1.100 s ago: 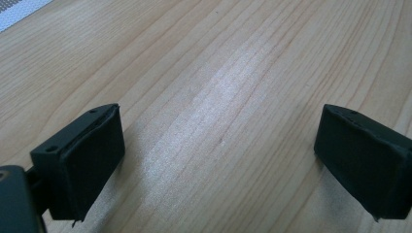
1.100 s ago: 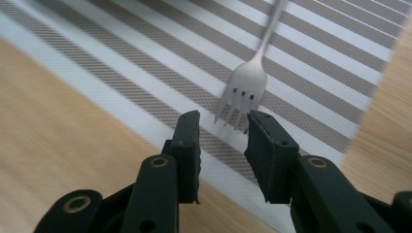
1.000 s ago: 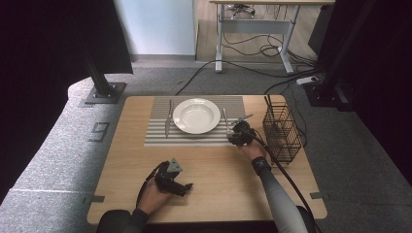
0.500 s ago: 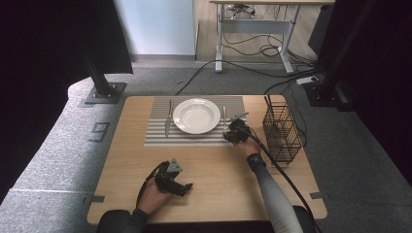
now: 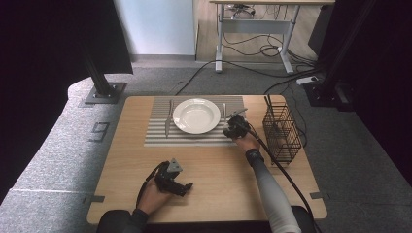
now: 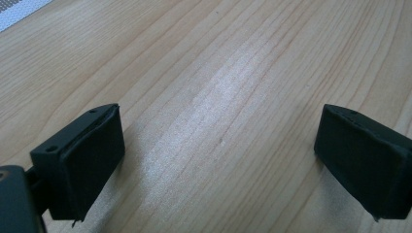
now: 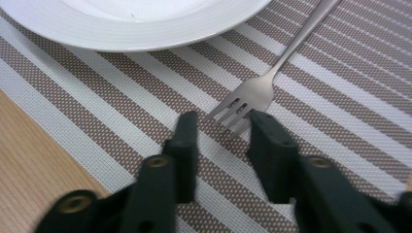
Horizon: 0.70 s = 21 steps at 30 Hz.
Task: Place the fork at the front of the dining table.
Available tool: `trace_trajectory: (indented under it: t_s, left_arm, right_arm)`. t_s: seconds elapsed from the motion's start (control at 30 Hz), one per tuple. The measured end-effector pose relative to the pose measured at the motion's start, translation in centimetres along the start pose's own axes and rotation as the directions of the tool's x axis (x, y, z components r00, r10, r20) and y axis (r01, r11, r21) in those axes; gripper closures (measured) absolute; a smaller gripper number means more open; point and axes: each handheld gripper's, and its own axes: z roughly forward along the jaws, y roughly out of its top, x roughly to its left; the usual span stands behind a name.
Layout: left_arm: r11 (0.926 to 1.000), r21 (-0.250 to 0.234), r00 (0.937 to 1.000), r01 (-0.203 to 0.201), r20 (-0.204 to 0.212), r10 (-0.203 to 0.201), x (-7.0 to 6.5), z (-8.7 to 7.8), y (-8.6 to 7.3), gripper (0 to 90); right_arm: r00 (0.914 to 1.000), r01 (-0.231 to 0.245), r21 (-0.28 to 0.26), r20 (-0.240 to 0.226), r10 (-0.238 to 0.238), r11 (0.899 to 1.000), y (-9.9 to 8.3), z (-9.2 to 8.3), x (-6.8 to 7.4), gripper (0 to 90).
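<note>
Right claw: the right claw (image 7: 221, 127) sat low over the striped placemat (image 7: 340, 73), its jaws apart and just opened further, pads pressing on nothing.
Fork: the fork (image 7: 272, 73) lay flat on the placemat just beside the plate's rim, its tines pointing toward the gap between the jaws, one outer tine close against the right-hand jaw tip.
Plate: the white plate (image 5: 196, 115) stood in the middle of the placemat, with a knife (image 5: 168, 122) on its far side from the fork.
Left claw: the left claw (image 6: 218, 145) was held wide open over bare wood of the table (image 6: 233, 63), nothing between its pads.
Basket: a black wire basket (image 5: 283, 133) stood at the table's right edge, near the right hand.
</note>
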Motion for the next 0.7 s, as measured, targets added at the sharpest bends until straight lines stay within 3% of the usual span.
trace_trajectory:
  t_s: [0.07, 0.1, 0.13, 0.3, 0.53, 0.7]
  left_arm:
    - [1.0000, 0.003, 1.0000, -0.003, 0.000, 0.003, 0.0, 0.0, 0.0, 3.7]
    - [1.0000, 0.000, 1.0000, 0.000, 0.000, 0.000, 0.0, 0.0, 0.0, 3.7]
    - [1.0000, 0.000, 1.0000, 0.000, 0.000, 0.000, 0.0, 0.0, 0.0, 3.7]
    - [1.0000, 0.001, 1.0000, 0.000, 0.000, 0.000, 0.0, 0.0, 0.0, 3.7]
    - [1.0000, 0.003, 1.0000, -0.002, -0.001, 0.002, 0.0, 0.0, 0.0, 3.7]
    - [1.0000, 0.002, 1.0000, -0.003, -0.001, 0.003, 0.0, 0.0, 0.0, 3.7]
  right_arm:
    - [0.9999, 0.011, -0.018, 0.002, -0.011, 1.000, 0.1, -0.7, 0.3, 45.2]
    - [0.9999, 0.011, -0.018, 0.002, -0.011, 1.000, 0.1, -0.7, 0.3, 45.2]
    - [0.9999, 0.016, -0.038, 0.001, -0.016, 0.999, 0.1, -1.3, 0.6, 37.8]
    - [0.9994, 0.033, -0.084, -0.008, -0.034, 0.996, -0.2, -3.2, 1.5, 26.6]
    - [0.9979, 0.057, -0.125, -0.022, -0.060, 0.991, -1.8, -7.0, 3.2, 14.0]
    - [0.9976, 0.051, -0.142, -0.038, -0.057, 0.989, -3.6, -9.0, 4.2, 12.5]
